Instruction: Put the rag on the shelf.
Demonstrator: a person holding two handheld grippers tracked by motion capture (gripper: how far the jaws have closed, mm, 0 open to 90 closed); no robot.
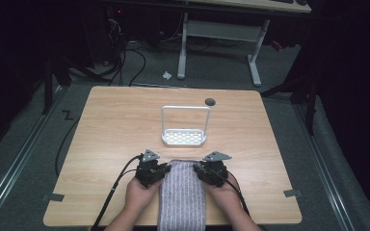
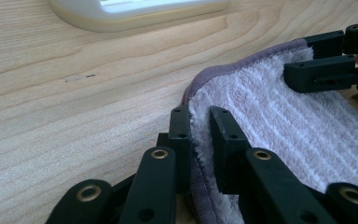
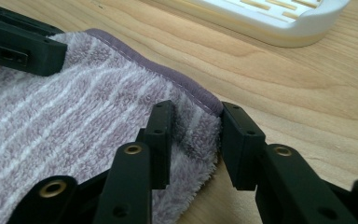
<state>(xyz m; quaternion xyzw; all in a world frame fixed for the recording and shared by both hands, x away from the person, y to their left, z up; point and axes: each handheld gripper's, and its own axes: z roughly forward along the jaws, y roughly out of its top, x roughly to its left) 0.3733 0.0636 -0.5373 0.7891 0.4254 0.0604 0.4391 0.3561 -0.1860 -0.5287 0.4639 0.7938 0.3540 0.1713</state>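
A dark room holds a grey floor (image 1: 24, 159) and a pale wooden desk (image 1: 115, 125). A towel (image 1: 182, 197) lies at the desk's six o'clock edge, a white rack (image 1: 184, 137) at twelve beyond it. The left tongs (image 2: 200, 126) pinch its left corner; the right tongs (image 3: 193, 128) straddle its right corner, not yet pressing.

Two forearms enter from 6 o'clock in the high view, each hand wrapped around a black two-jaw gripper. The left hand (image 1: 142, 191) sits at about 7 o'clock of the view's centre, and the left gripper (image 1: 165, 169) points toward 1 o'clock, a grey three-cornered plate on top and a cable trailing back toward 7 o'clock. In the left gripper view its jaws stand narrowly apart, pressed on a towel (image 2: 279, 126) edge. The right hand (image 1: 221, 192) mirrors it at 5 o'clock; the right gripper (image 1: 198, 169) points toward 11 o'clock. In its own view the jaws stand wider, astride the towel's corner, not visibly clamped.
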